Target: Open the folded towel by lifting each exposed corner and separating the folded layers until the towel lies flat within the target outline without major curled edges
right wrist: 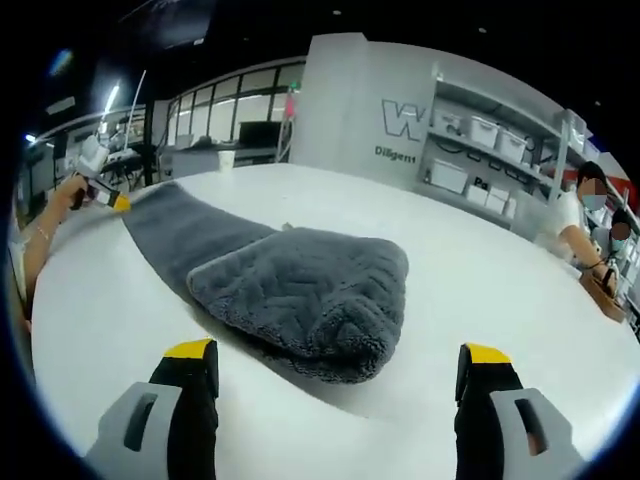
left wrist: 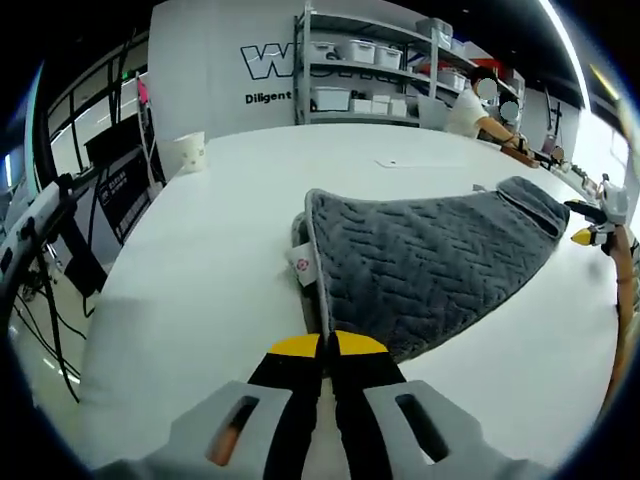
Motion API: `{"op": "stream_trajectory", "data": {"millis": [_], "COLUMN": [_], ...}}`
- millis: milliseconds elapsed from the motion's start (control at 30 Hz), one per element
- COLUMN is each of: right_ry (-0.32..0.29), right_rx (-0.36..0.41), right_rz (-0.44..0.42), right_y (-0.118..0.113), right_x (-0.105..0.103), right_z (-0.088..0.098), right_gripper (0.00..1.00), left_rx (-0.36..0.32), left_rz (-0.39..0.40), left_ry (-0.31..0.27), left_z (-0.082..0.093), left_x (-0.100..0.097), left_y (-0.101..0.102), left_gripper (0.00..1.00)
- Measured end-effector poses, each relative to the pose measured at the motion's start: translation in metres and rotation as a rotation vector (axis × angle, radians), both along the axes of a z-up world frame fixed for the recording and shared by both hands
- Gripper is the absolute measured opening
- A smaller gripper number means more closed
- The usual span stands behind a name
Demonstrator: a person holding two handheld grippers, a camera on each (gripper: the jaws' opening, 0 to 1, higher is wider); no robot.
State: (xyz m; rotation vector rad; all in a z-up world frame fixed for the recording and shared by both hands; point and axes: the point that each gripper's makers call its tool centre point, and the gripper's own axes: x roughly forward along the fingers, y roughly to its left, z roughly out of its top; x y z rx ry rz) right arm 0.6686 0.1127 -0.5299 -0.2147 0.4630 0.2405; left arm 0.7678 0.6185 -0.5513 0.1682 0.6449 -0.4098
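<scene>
Pinching towel [left wrist: 430, 260] edge, left gripper [left wrist: 328, 345]; right gripper [right wrist: 340, 365] fingers straddle fold.

White table [left wrist: 200, 260], storage shelves [left wrist: 365, 70]

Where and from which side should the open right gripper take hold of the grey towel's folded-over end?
Grip the rounded fold edge of the grey towel nearest the right gripper, coming straight ahead and low. That thick doubled flap bulges toward the open jaws; the left gripper pins the far corner.
</scene>
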Motion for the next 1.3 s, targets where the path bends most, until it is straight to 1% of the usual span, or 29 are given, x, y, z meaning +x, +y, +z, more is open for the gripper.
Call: {"op": "stream_trajectory", "data": {"millis": [100,200,233,267,300,367,400,467,533,600,633,700,733,767,833,900,967,1033,1067,1167,1200,1300], "right_ry": [-0.007,-0.005,-0.004,-0.006,-0.010,-0.014,-0.019,-0.021,-0.016,-0.008,-0.003,0.001,0.001,0.000,0.002,0.009,0.010,0.006,0.001,0.001,0.005,0.008], "right_rx": [0.008,0.007,0.006,0.013,0.038,0.059,0.060,0.055,0.042,0.038,0.035,0.025,0.021,0.019,0.025,0.032,0.032,0.028,0.027,0.032,0.022,-0.004], "right_rz": [0.009,0.007,0.005,0.002,0.002,0.011,0.013,0.012,0.016,0.019,0.023,0.030,0.033,0.035,0.039,0.047,0.052,0.055,0.058,0.072,0.080,0.092], "right_y": [0.002,0.001,0.000,-0.001,0.000,0.003,0.005,0.005,0.005,0.006,0.006,0.007,0.008,0.008,0.009,0.011,0.014,0.016,0.017,0.021,0.023,0.025], "right_x": [0.001,0.001,0.001,0.001,0.001,0.000,-0.001,-0.001,-0.002,-0.003,-0.003,-0.004,-0.004,-0.004,-0.005,-0.006,-0.007,-0.008,-0.008,-0.008,-0.009,-0.009], "right_z": [0.001,0.001,0.001,0.001,0.002,0.004,0.004,0.005,0.004,0.003,0.002,0.002,0.002,0.003,0.003,0.003,0.003,0.004,0.005,0.005,0.004,0.004], "right_gripper": [0.99,0.99,0.99,0.99,0.99,0.99,0.99,0.99,0.99,0.99,0.99,0.99,0.99,0.99,0.99,0.99,0.99,0.99,0.99,0.99,0.99,0.99], "left_rx": [0.029,0.037,0.039,0.056,0.068,0.073,0.060,0.004,-0.045,-0.072,-0.083,-0.104,-0.111,-0.120,-0.125,-0.145,-0.154,-0.158,-0.150,-0.169,-0.176,-0.155], "left_rz": [-0.011,-0.013,-0.010,-0.004,-0.001,-0.006,-0.019,-0.058,-0.100,-0.132,-0.143,-0.195,-0.206,-0.234,-0.263,-0.293,-0.318,-0.340,-0.364,-0.378,-0.382,-0.382], "left_ry": [-0.006,-0.013,-0.018,-0.034,-0.043,-0.047,-0.046,-0.053,-0.064,-0.086,-0.090,-0.120,-0.124,-0.139,-0.161,-0.171,-0.177,-0.194,-0.217,-0.212,-0.205,-0.186], "left_z": [-0.001,0.000,0.001,0.002,0.003,0.005,0.006,0.011,0.017,0.023,0.026,0.035,0.037,0.041,0.048,0.053,0.056,0.059,0.061,0.061,0.060,0.054], "left_x": [0.000,0.000,0.000,0.002,0.002,0.000,-0.002,-0.005,-0.008,-0.010,-0.012,-0.016,-0.018,-0.020,-0.023,-0.026,-0.029,-0.030,-0.031,-0.032,-0.032,-0.032], "left_y": [-0.004,-0.002,-0.001,0.003,0.004,0.005,0.003,-0.007,-0.017,-0.024,-0.028,-0.039,-0.042,-0.046,-0.052,-0.059,-0.064,-0.069,-0.074,-0.079,-0.080,-0.079], "left_gripper": [0.04,0.08,0.13,0.18,0.22,0.28,0.31,0.38,0.48,0.57,0.64,0.72,0.76,0.77,0.76,0.78,0.83,0.92,0.94,0.97,0.98,1.00]}}
